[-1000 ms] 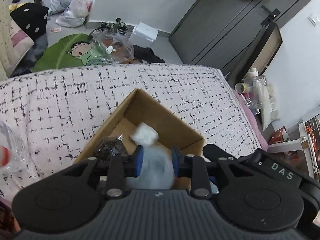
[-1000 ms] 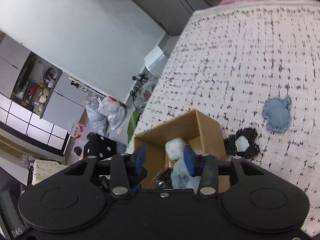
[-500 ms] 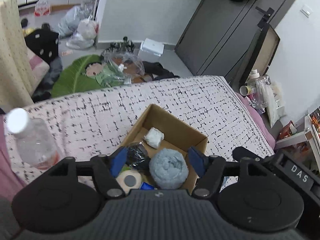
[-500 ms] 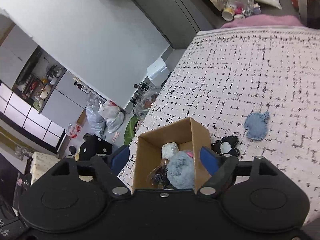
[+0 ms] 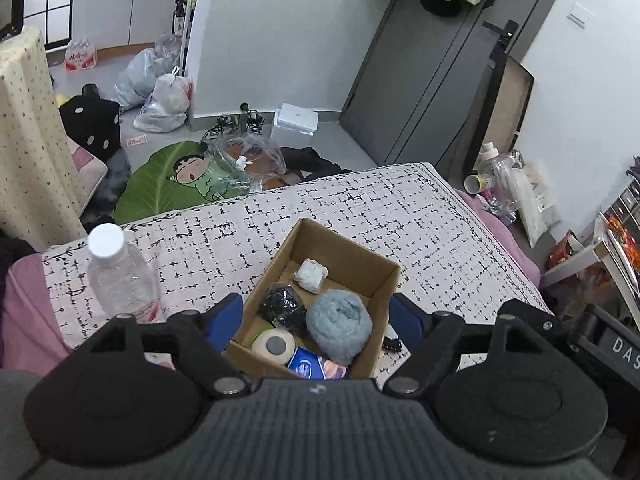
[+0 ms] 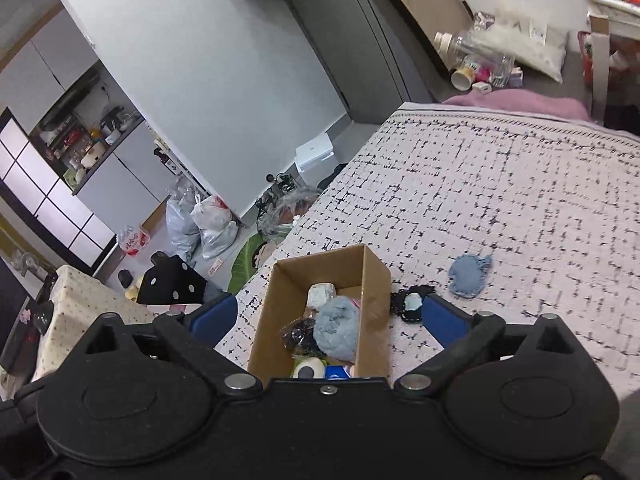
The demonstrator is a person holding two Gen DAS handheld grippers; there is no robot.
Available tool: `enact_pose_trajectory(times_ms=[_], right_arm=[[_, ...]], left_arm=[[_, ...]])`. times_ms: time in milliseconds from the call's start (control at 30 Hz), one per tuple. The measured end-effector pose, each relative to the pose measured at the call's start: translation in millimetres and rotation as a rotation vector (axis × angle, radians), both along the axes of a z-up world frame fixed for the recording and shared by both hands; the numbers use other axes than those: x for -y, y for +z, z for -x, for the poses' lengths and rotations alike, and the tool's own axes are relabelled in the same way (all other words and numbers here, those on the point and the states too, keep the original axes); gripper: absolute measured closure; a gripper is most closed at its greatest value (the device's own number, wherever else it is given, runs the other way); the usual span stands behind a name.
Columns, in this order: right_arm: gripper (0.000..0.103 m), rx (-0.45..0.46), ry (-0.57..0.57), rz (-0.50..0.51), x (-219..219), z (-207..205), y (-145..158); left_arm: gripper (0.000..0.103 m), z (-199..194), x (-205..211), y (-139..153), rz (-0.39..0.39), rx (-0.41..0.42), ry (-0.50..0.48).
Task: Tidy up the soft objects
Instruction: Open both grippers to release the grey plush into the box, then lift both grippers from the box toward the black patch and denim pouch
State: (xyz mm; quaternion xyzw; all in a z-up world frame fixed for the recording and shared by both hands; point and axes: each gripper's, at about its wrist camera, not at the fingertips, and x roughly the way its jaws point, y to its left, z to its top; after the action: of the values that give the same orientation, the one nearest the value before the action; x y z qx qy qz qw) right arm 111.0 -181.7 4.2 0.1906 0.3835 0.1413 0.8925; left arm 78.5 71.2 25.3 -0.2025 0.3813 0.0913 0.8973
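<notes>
The fluffy blue ball [image 5: 339, 326] that both claws squeezed a moment ago now sits in the cardboard box [image 5: 362, 258] on the bed [image 6: 520, 184], and the left claw [image 5: 316, 322] and right claw [image 6: 326, 316] are opening, empty, so that one looks put away.

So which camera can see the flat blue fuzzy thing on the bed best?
The right wrist view: the flat blue piece lies in plain sight on the bedspread, right of the cardboard box. The left wrist view doesn't show it.
</notes>
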Motion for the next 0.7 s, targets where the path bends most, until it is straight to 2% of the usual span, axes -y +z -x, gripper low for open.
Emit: enact_pose_trajectory(times_ms=[200, 267, 300, 700], right_arm=[[0.0, 0.007, 0.005, 0.015, 14.2, 24.7, 16.9], [0.0, 0.007, 0.001, 0.019, 19.8, 32.1, 22.5], [0.0, 0.012, -0.002, 0.018, 22.9, 35.7, 24.6], [0.0, 0.053, -0.02, 0.013, 64.3, 86.0, 41.9]], left_arm=[[0.024, 18.1, 13.8, 20.3, -0.041, -0.015, -0.025], [0.015, 26.4, 21.0, 29.0, -0.054, -0.012, -0.041], [0.013, 31.2, 24.7, 33.9, -0.062, -0.005, -0.045], [0.012, 83.5, 72.1, 71.9, -0.127, 0.07, -0.101]])
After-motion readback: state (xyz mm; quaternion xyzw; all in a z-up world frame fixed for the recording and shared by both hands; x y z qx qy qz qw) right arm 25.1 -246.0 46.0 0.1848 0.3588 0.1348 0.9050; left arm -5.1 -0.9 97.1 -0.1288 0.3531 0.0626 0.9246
